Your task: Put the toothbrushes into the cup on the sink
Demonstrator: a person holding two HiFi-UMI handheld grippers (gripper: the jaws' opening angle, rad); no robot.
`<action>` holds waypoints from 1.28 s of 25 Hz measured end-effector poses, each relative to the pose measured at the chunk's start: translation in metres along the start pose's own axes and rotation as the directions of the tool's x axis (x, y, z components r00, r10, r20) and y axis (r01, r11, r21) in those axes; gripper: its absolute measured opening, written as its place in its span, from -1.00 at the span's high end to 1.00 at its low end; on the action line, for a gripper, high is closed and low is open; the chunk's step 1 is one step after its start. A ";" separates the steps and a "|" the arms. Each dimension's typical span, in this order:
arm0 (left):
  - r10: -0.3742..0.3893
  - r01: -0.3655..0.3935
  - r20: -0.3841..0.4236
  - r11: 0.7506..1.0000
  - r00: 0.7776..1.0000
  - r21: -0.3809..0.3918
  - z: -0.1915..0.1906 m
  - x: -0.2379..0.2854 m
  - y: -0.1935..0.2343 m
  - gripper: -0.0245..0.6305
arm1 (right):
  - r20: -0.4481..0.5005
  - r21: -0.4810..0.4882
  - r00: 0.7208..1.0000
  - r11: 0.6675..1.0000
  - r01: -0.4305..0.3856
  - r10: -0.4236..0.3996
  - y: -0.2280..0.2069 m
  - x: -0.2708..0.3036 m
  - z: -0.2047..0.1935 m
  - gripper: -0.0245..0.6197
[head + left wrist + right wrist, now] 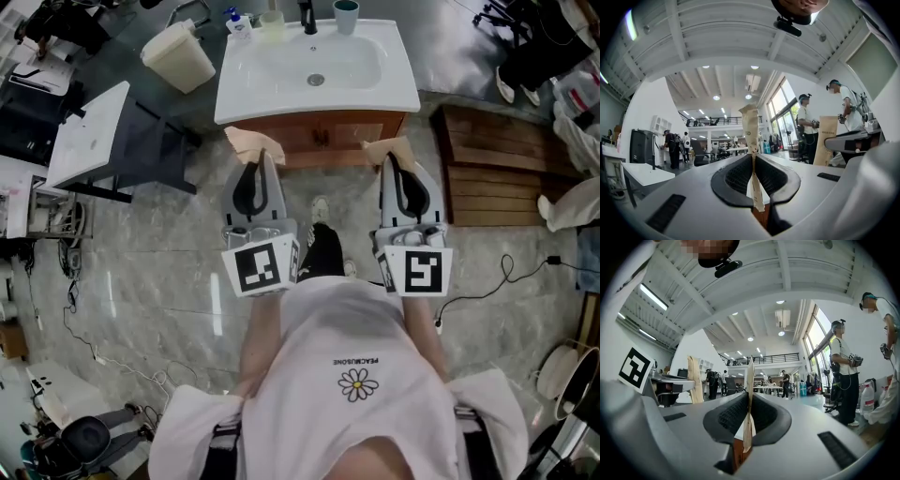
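Currently, head view, two grippers held side by side at mid-frame, both short of the sink.

- Left gripper [255, 148] [751, 125]: jaws clenched, tan-taped tips pressed flat together, nothing else between them. It touches no object; the tips hang over the floor just in front of the cabinet [319, 131].
- Right gripper [392, 150] [749, 376]: jaws likewise closed tight, taped tips meeting in one thin strip, nothing gripped. It is clear of the cabinet front.
- Sink [375, 89]: white, top centre of frame, on the wooden cabinet, with a drain [316, 80] in the basin.
- Cup [345, 16]: teal, upright on the back rim, top edge of frame, just right of the faucet [307, 17].
- Pale cup [272, 23] and blue-capped bottle [239, 21]: on the back rim, left of the faucet.
- Toothbrushes: too small to make out.
- Bin [178, 56]: beige, upper left, beside the sink.
- White table [89, 136]: left of frame.
- Wooden pallet [492, 164]: right of the cabinet, on the floor.
- Both gripper views look out across a hall with people standing [806, 126] [843, 380].
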State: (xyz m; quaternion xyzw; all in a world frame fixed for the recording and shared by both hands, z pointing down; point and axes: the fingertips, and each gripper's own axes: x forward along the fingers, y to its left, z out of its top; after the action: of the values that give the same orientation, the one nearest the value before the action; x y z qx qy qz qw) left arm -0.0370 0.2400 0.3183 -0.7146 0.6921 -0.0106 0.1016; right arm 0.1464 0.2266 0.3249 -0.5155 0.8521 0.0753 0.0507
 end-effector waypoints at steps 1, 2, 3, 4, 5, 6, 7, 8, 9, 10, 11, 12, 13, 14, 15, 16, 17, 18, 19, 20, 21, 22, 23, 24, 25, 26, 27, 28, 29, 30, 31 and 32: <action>-0.003 0.003 0.004 1.000 1.000 0.004 -0.001 0.006 0.000 0.81 | 0.002 -0.001 1.000 1.000 -0.002 0.002 -0.001 0.004 -0.001 0.86; -0.006 0.006 0.005 1.000 1.000 0.000 -0.004 0.012 0.001 0.81 | 0.009 0.000 1.000 1.000 -0.005 0.005 -0.002 0.009 -0.002 0.86; -0.008 0.008 0.006 1.000 1.000 -0.008 -0.006 0.018 0.001 0.81 | 0.017 0.000 1.000 1.000 -0.007 0.007 -0.004 0.013 -0.001 0.86; -0.011 0.011 0.006 1.000 1.000 -0.018 -0.008 0.026 0.001 0.81 | 0.024 -0.002 1.000 1.000 -0.007 0.007 -0.006 0.019 -0.001 0.86; -0.012 0.013 0.005 1.000 1.000 -0.027 -0.010 0.035 0.002 0.81 | 0.026 -0.009 1.000 1.000 -0.006 0.007 -0.009 0.026 -0.001 0.86; -0.013 0.013 0.005 0.999 1.000 -0.036 -0.011 0.044 0.003 0.81 | 0.020 -0.020 1.000 1.000 -0.005 0.006 -0.012 0.034 -0.004 0.86; -0.012 0.013 0.004 0.999 1.000 -0.043 -0.012 0.054 0.005 0.81 | 0.014 -0.028 1.000 1.000 -0.004 0.004 -0.016 0.043 -0.007 0.86; -0.012 0.013 0.005 0.999 1.000 -0.050 -0.013 0.064 0.007 0.81 | 0.012 -0.028 1.000 1.000 -0.001 0.001 -0.019 0.053 -0.008 0.86; -0.013 0.014 0.009 0.998 1.000 -0.054 -0.013 0.075 0.010 0.81 | 0.014 -0.025 1.000 1.000 0.003 -0.003 -0.022 0.064 -0.009 0.86; -0.015 0.016 0.014 0.998 1.000 -0.057 -0.013 0.086 0.013 0.81 | 0.013 -0.023 1.000 1.000 0.008 -0.008 -0.024 0.075 -0.010 0.86; -0.018 0.019 0.019 0.998 1.000 -0.058 -0.013 0.097 0.016 0.81 | 0.010 -0.024 1.000 1.000 0.012 -0.012 -0.026 0.086 -0.013 0.86; -0.021 0.022 0.022 0.998 1.000 -0.059 -0.014 0.108 0.020 0.81 | 0.002 -0.029 1.000 0.999 0.015 -0.015 -0.028 0.097 -0.017 0.86; -0.025 0.026 0.024 0.998 0.999 -0.061 -0.016 0.119 0.025 0.81 | -0.007 -0.034 1.000 0.999 0.018 -0.018 -0.029 0.108 -0.021 0.86; -0.029 0.030 0.027 0.997 0.999 -0.066 -0.019 0.131 0.029 0.81 | -0.015 -0.037 1.000 0.999 0.021 -0.021 -0.030 0.120 -0.026 0.86; -0.032 0.034 0.032 0.997 0.999 -0.072 -0.022 0.144 0.035 0.81 | -0.022 -0.040 0.999 0.999 0.025 -0.026 -0.032 0.133 -0.030 0.86; -0.036 0.039 0.038 0.996 0.999 -0.081 -0.025 0.158 0.040 0.81 | -0.026 -0.044 0.999 0.999 0.032 -0.033 -0.035 0.147 -0.033 0.86; -0.043 0.046 0.043 0.995 0.998 -0.087 -0.027 0.174 0.045 0.81 | -0.025 -0.047 0.999 0.998 0.043 -0.044 -0.038 0.162 -0.034 0.86; -0.054 0.058 0.046 0.994 0.997 -0.088 -0.028 0.191 0.049 0.81 | -0.018 -0.050 0.998 0.997 0.056 -0.057 -0.041 0.178 -0.033 0.86; -0.070 0.074 0.046 0.994 0.996 -0.086 -0.029 0.210 0.053 0.81 | -0.009 -0.050 0.997 0.996 0.073 -0.073 -0.045 0.194 -0.031 0.86; -0.088 0.091 0.045 0.992 0.995 -0.082 -0.029 0.230 0.056 0.81 | -0.005 -0.050 0.996 0.995 0.090 -0.090 -0.050 0.211 -0.030 0.86; -0.105 0.108 0.046 0.991 0.993 -0.078 -0.027 0.248 0.060 0.81 | -0.007 -0.052 0.994 0.993 0.106 -0.107 -0.055 0.227 -0.029 0.86; -0.120 0.123 0.047 0.989 0.992 -0.076 -0.026 0.266 0.063 0.81 | -0.011 -0.055 0.992 0.991 0.121 -0.122 -0.060 0.243 -0.029 0.86; -0.134 0.138 0.049 0.988 0.990 -0.075 -0.024 0.283 0.067 0.81 | -0.014 -0.059 0.991 0.989 0.135 -0.136 -0.065 0.259 -0.029 0.86; -0.148 0.151 0.052 0.986 0.988 -0.072 -0.022 0.300 0.071 0.81 | -0.014 -0.066 0.988 0.986 0.150 -0.152 -0.070 0.275 -0.028 0.86; -0.161 0.164 0.054 0.984 0.986 -0.068 -0.022 0.318 0.076 0.81 | -0.014 -0.072 0.986 0.983 0.166 -0.168 -0.076 0.290 -0.028 0.86; -0.172 0.175 0.056 0.982 0.984 -0.064 -0.024 0.335 0.080 0.81 | -0.017 -0.077 0.983 0.980 0.182 -0.183 -0.081 0.305 -0.029 0.86; -0.181 0.184 0.056 0.981 0.982 -0.064 -0.027 0.351 0.085 0.81 | -0.024 -0.080 0.980 0.978 0.194 -0.196 -0.085 0.320 -0.032 0.86; -0.186 0.190 0.055 0.979 0.981 -0.069 -0.030 0.366 0.090 0.81 | -0.031 -0.081 0.978 0.976 0.204 -0.207 -0.088 0.333 -0.036 0.86; -0.191 0.195 0.053 0.978 0.980 -0.077 -0.034 0.380 0.094 0.81 | -0.036 -0.080 0.976 0.974 0.212 -0.216 -0.091 0.345 -0.039 0.86; -0.195 0.199 0.051 0.976 0.979 -0.085 -0.038 0.392 0.099 0.81 | -0.042 -0.083 0.974 0.972 0.221 -0.225 -0.094 0.356 -0.042 0.86; -0.201 0.205 0.051 0.975 0.978 -0.090 -0.040 0.403 0.102 0.81 | -0.050 -0.093 0.971 0.969 0.228 -0.233 -0.096 0.365 -0.045 0.86; -0.208 0.212 0.052 0.973 0.977 -0.094 -0.041 0.412 0.105 0.81 | -0.060 -0.104 0.969 0.967 0.233 -0.240 -0.099 0.373 -0.047 0.86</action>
State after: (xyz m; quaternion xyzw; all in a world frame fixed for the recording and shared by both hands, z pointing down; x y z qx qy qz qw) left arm -0.1293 -0.1762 0.2895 -0.7879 0.6100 0.0280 0.0792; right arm 0.0608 -0.1516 0.3022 -0.6177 0.7811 0.0912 0.0037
